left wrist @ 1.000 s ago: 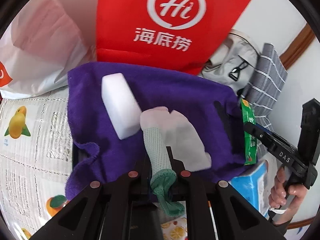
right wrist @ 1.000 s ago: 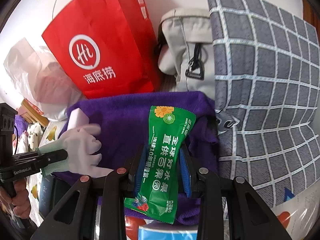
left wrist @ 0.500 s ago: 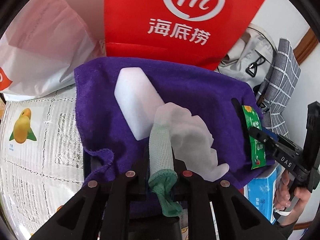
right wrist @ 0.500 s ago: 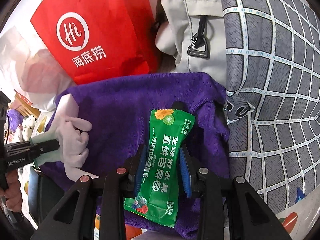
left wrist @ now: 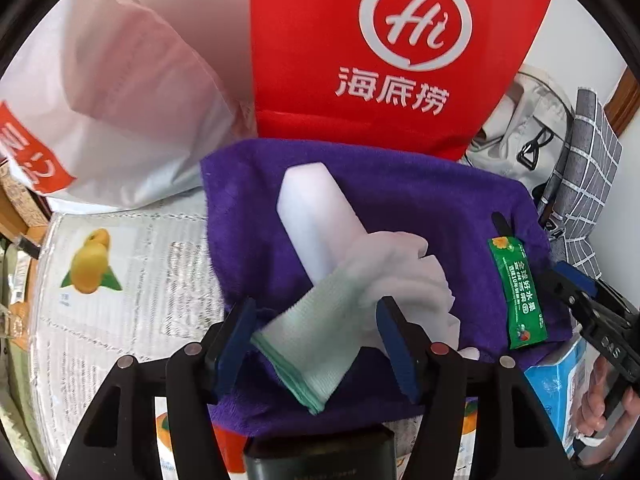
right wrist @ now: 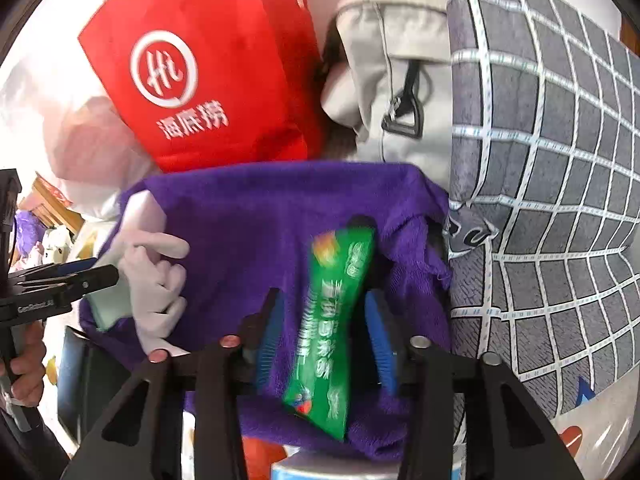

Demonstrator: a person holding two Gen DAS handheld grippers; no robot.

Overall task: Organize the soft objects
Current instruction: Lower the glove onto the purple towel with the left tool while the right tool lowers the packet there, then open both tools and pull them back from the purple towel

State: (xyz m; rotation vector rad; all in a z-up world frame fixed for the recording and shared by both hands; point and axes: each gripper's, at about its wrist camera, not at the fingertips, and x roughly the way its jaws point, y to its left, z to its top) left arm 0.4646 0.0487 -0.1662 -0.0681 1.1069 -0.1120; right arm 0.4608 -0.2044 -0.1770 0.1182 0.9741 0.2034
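Observation:
A purple towel (left wrist: 400,208) covers a box. On it lie a white sponge block (left wrist: 316,216), a white glove with a pale green cuff (left wrist: 348,304) and a green snack packet (left wrist: 520,296). My left gripper (left wrist: 316,320) is open, its blue pads on either side of the glove's cuff. My right gripper (right wrist: 324,320) is open around the green packet (right wrist: 332,320), which lies loose and blurred on the purple towel (right wrist: 260,216). The glove (right wrist: 152,280) shows at the left of the right wrist view.
A red paper bag (left wrist: 400,48) and a white plastic bag (left wrist: 120,92) stand behind the towel. A grey backpack (right wrist: 392,88) and a grey checked cushion (right wrist: 552,184) are at the right. A fruit-print table cover (left wrist: 120,280) lies at the left. A blue tissue pack (left wrist: 560,384) sits below right.
Both grippers have opened. The glove has dropped onto the towel beside the sponge, and the green packet has been let go onto the towel.

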